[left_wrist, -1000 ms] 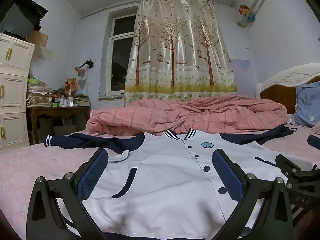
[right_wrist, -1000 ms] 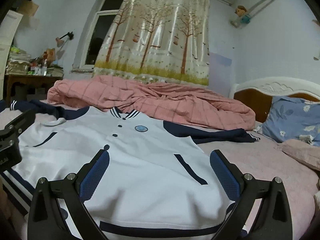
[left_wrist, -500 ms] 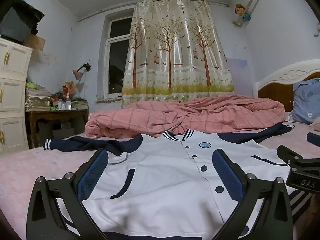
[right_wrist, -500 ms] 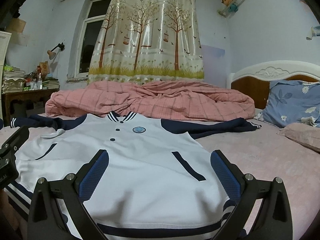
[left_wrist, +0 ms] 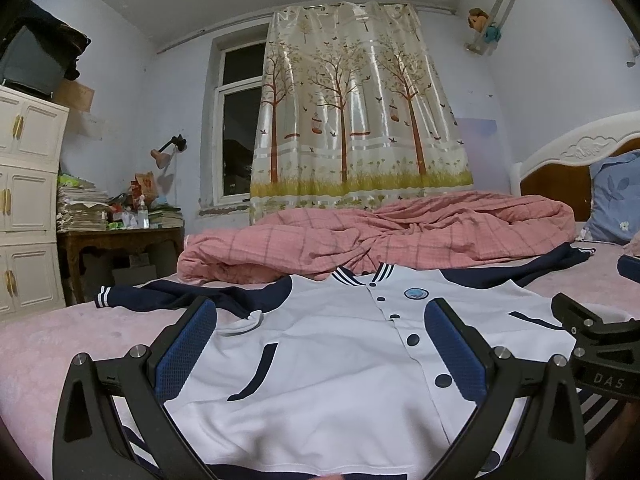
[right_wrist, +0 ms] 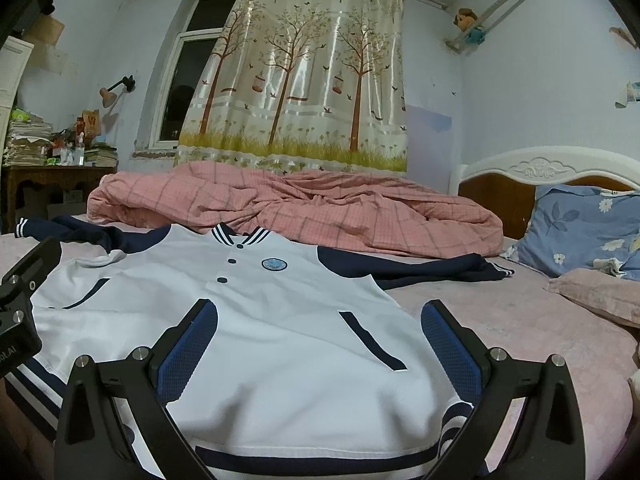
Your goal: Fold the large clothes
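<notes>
Left wrist view: the left tool hovers with fingers apart over the white-and-navy jacket, spread flat, front up, on the bed.

Right wrist view: the right tool, also spread wide and empty, faces the jacket's striped hem. The fabric looks soft, light and floppy; pinching hem corners or sleeves seems best.

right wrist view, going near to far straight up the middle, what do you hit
right gripper → jacket hem → white jacket front → round badge → striped collar → pink checked quilt → tree-print curtain
</notes>
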The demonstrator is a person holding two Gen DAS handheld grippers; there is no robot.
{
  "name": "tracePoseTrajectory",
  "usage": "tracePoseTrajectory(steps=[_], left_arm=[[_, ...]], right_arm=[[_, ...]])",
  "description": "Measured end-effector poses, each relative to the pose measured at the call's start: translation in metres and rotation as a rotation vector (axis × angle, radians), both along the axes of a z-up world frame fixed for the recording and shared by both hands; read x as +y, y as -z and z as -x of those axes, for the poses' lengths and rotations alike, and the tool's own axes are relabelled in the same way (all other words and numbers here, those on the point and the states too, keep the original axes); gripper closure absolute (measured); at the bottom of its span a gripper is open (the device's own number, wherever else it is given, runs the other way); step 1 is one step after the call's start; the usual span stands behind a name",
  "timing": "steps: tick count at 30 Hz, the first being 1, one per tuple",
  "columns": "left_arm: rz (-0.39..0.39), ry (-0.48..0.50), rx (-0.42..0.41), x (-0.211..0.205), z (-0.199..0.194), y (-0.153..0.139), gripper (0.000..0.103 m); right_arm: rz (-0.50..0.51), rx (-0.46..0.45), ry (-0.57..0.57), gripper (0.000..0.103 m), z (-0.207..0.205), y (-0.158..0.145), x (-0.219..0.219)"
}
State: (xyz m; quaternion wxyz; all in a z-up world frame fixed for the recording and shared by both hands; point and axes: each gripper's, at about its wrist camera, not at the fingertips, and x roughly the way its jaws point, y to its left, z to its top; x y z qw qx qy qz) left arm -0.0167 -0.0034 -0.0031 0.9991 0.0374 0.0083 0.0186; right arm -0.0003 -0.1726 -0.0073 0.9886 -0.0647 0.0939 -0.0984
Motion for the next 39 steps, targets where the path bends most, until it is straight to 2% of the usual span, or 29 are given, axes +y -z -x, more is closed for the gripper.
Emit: tracePoseTrajectory(steps=[9,17,39], left_arm=[[-0.004,-0.011,-0.006,0.001,0.001,0.002,0.0],[-0.003,-0.01,-0.004,0.002,0.001,0.002,0.0],[0.002,-0.009,-0.004,0.003,0.001,0.002,0.0]], right_arm=[[-0.006,0.009,0.001,0.0,-0.002,0.004,0.0],[-0.069,0.02,0.023,0.0,-0.003,0.008,-0.01],[-0.074,0.011,0.025,0.0,0.001,0.01,-0.013]])
